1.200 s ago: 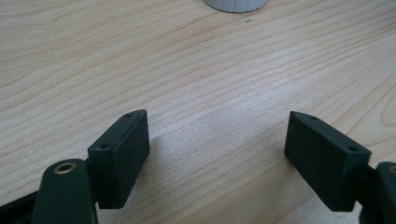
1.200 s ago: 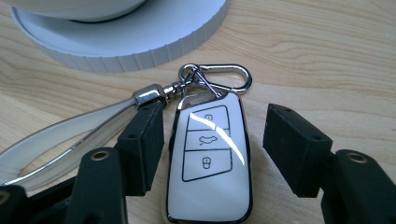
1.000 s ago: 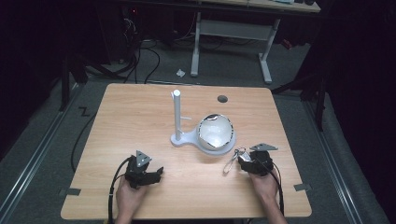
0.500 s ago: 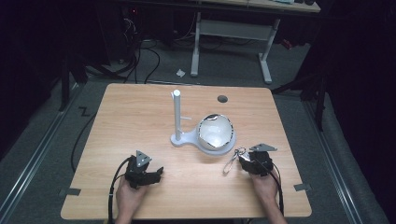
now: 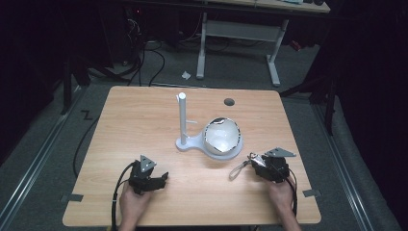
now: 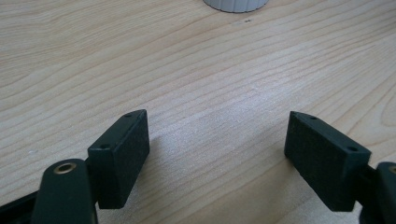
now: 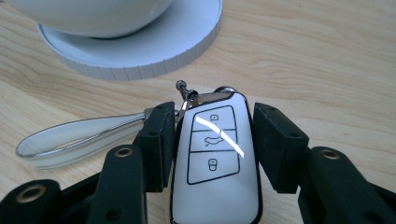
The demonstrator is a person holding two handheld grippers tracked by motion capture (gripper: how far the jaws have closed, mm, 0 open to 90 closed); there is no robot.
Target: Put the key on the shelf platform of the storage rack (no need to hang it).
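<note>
A white car key fob [image 7: 215, 158] with three buttons lies on the wooden table [image 5: 144, 125] between the pads of my right gripper [image 7: 212, 126], which is shut on it. Its white strap loop [image 7: 70, 137] trails off to the left on the wood. In the high view the right gripper [image 5: 255, 162] sits near the table's front right, the strap [image 5: 236, 169] pointing left. My left gripper [image 5: 161, 177] rests at the front left, open; its jaws [image 6: 217, 135] stand wide with bare wood between them.
A white stand with an upright post [image 5: 182, 118] and a round base plate [image 7: 140, 46] is at mid-table, and a white bowl [image 5: 221, 137] sits on the plate just beyond the right gripper. A cable hole [image 5: 229, 102] is near the far edge.
</note>
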